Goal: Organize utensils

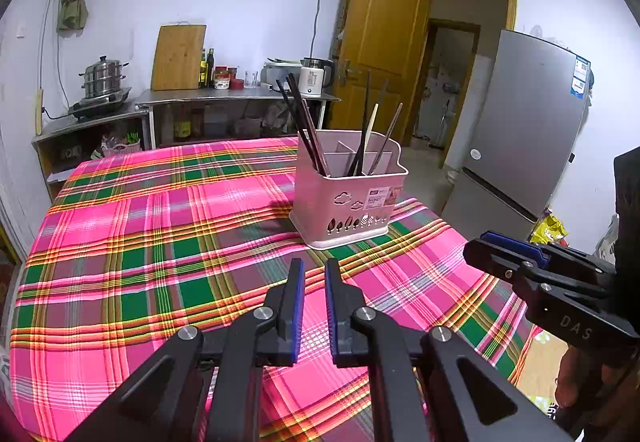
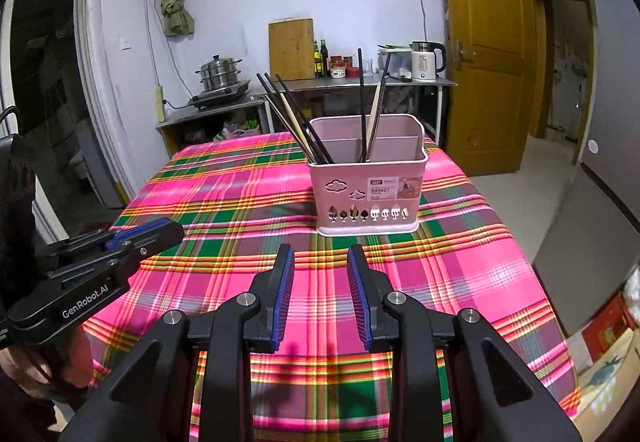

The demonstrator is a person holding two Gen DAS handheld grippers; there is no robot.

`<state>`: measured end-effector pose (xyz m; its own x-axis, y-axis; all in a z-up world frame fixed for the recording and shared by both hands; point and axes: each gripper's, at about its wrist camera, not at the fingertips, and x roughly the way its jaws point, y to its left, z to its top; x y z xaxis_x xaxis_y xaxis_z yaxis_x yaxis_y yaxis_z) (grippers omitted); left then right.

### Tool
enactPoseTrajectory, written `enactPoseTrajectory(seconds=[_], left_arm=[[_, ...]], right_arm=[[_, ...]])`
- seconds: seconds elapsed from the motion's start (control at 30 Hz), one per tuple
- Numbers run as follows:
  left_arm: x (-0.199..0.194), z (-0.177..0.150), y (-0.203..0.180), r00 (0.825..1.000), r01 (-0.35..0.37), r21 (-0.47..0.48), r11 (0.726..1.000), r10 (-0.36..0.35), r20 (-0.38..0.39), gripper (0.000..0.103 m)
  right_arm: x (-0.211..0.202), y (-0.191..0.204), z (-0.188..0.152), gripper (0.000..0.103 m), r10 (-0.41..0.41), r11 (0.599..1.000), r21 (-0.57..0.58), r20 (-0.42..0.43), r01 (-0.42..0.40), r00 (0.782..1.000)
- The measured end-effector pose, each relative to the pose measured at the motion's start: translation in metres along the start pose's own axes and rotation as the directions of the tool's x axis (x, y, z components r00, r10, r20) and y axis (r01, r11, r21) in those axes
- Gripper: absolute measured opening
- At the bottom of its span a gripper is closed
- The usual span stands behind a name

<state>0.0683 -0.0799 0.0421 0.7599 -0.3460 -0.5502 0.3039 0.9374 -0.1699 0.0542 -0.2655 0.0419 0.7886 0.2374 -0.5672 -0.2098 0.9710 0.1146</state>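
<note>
Basket: pink utensil basket (image 2: 368, 178) stands upright on the plaid-covered worktop (image 2: 224, 210), at twelve o'clock from both grippers, well apart from them.
Chopsticks: dark and pale chopsticks (image 2: 298, 122) lean in the basket's left compartment; more chopsticks (image 2: 370, 110) stand in its right one.
Left hand-held gripper (image 1: 314, 270): nearly closed, a narrow gap between its pads, nothing held.
Right hand-held gripper (image 2: 320, 254): about half open, empty, above the cloth.

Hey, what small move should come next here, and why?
Probably ease the right gripper forward toward the chopsticks in the pink basket: its jaws stand open and empty, no utensil lies on the tablecloth, and it hangs short of the basket.
</note>
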Motion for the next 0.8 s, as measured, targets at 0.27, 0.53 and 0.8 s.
enactPoseTrajectory(seconds=[0.27, 0.53, 0.8], left_arm=[[-0.0003, 0.0008, -0.0002, 1.000, -0.001, -0.001, 1.000, 0.001, 0.000, 0.009], [-0.0007, 0.0007, -0.0002, 1.000, 0.000, -0.001, 1.000, 0.000, 0.001, 0.009], [-0.0006, 0.0006, -0.0002, 1.000, 0.001, -0.001, 1.000, -0.001, 0.000, 0.009]], right_arm=[[-0.0006, 0.0005, -0.0001, 0.028, 0.002, 1.000, 0.000, -0.004, -0.002, 1.000], [-0.0007, 0.0000, 0.0010, 0.028, 0.003, 1.000, -0.001, -0.006, -0.003, 1.000], [0.0007, -0.0014, 0.0019, 0.028, 0.003, 1.000, -0.001, -0.010, -0.003, 1.000]])
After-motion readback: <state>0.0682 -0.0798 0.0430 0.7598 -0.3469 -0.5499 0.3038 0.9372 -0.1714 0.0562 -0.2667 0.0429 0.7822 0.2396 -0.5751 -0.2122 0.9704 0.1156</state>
